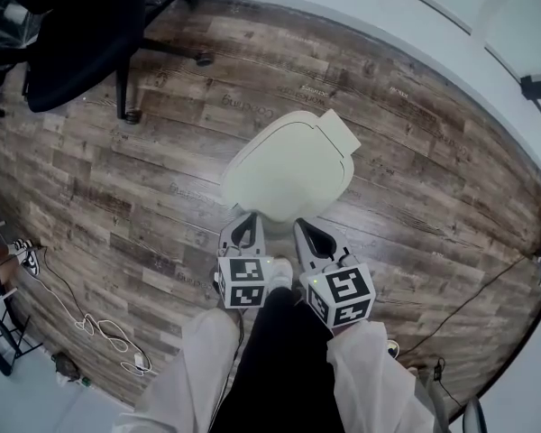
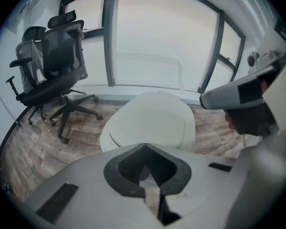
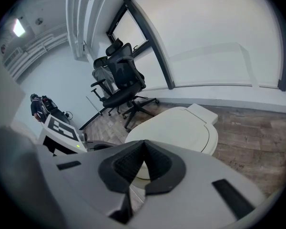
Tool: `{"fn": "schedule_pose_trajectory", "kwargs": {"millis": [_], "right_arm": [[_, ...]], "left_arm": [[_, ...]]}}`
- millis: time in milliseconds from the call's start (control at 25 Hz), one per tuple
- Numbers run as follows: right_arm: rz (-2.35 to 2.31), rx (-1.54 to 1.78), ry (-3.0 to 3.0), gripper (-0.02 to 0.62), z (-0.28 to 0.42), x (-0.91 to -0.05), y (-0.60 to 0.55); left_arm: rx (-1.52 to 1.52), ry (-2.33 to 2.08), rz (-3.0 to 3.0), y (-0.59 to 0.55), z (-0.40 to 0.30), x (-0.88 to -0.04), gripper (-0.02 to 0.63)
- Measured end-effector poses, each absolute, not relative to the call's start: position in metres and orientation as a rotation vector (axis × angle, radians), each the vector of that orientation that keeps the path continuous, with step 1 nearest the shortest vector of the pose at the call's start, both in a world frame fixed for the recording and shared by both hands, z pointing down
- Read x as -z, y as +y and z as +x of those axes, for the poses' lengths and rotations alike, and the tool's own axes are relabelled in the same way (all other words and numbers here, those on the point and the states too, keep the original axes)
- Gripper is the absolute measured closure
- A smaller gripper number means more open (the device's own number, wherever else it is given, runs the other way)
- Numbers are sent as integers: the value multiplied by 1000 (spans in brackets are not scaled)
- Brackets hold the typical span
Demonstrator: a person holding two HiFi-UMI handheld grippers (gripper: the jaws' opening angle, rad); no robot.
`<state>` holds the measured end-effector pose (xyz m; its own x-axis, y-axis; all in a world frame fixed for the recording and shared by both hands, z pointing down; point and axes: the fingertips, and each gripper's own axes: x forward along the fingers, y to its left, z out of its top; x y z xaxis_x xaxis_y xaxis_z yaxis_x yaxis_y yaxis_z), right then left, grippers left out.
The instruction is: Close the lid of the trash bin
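Observation:
The cream trash bin [image 1: 293, 165] stands on the wood floor with its lid down flat; it also shows as the bin [image 2: 152, 120] and the bin [image 3: 181, 128] in the gripper views. Both grippers hover just short of its near rim, side by side, touching nothing. My left gripper [image 1: 244, 234] has its jaws together with nothing between them, seen close as the left gripper [image 2: 145, 148]. My right gripper [image 1: 310, 236] is likewise shut and empty, seen close as the right gripper [image 3: 143, 144]. Each gripper appears at the edge of the other's view.
A black office chair [image 1: 81, 34] stands at the far left, with a second chair [image 2: 31, 56] behind it by the windows. White cables [image 1: 99, 332] lie on the floor at the near left. A grey wall base [image 1: 451, 52] curves behind the bin.

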<state>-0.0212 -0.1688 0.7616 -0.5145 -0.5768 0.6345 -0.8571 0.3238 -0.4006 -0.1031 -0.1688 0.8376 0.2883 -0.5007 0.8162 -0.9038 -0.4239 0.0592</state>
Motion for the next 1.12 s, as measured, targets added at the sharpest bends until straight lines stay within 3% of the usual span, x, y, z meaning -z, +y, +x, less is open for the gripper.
{"fn": "schedule_pose_trajectory", "kwargs": {"millis": [1120], "right_arm": [[1246, -1052, -2188, 572, -28, -774, -164]], "left_arm": [[-1050, -1212, 2007, -168, -103, -851, 598]]}}
